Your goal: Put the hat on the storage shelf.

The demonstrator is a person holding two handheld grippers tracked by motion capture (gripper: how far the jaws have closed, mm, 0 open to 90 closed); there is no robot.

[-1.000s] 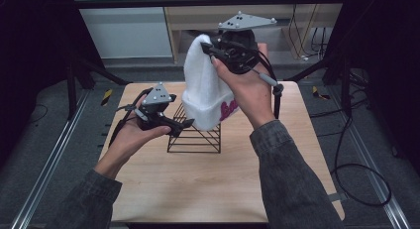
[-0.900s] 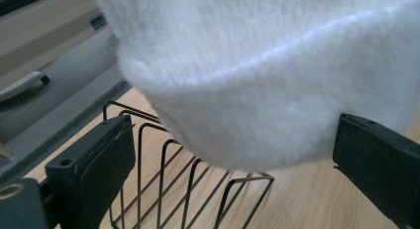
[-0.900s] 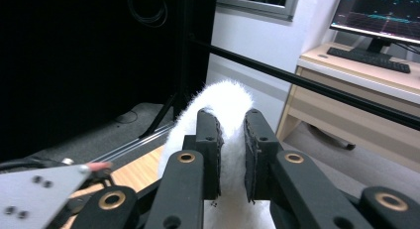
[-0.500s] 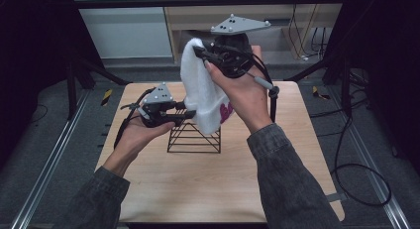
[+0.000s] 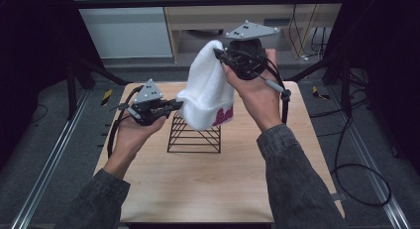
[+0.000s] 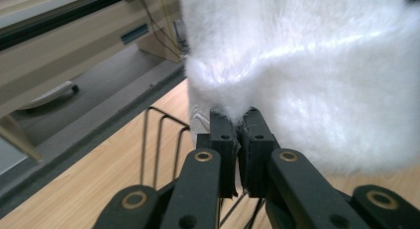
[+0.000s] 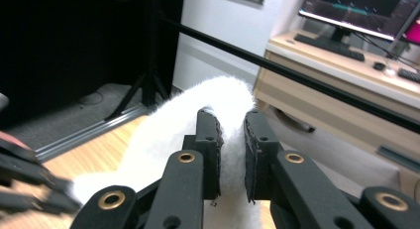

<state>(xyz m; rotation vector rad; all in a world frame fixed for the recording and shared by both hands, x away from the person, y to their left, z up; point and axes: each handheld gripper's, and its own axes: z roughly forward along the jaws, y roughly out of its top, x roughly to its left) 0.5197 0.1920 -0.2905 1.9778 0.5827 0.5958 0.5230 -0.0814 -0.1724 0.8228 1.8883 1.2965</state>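
A fluffy white hat (image 5: 208,90) with a pink mark near its brim hangs in the air over a black wire rack (image 5: 194,135) on the wooden table (image 5: 198,184). My right gripper (image 5: 220,54) is shut on the hat's top end and holds it high; the white fur (image 7: 198,120) is pinched between its jaws. My left gripper (image 5: 176,104) has just been closing and is now shut on the hat's lower left edge (image 6: 233,80), where fur bunches between its pads (image 6: 222,127).
The wire rack's bars (image 6: 158,140) stand just below the left gripper. Beyond the table's far edge are a wooden desk (image 5: 223,21) and a black crossbar (image 5: 198,1). Cables (image 5: 356,159) trail on the floor at the right. A monitor and keyboard (image 7: 332,43) sit on the desk.
The left gripper, open beside the hat a second ago, has shut on its lower left edge. The right hand has shifted a little with the hat, which now spreads between both grippers.
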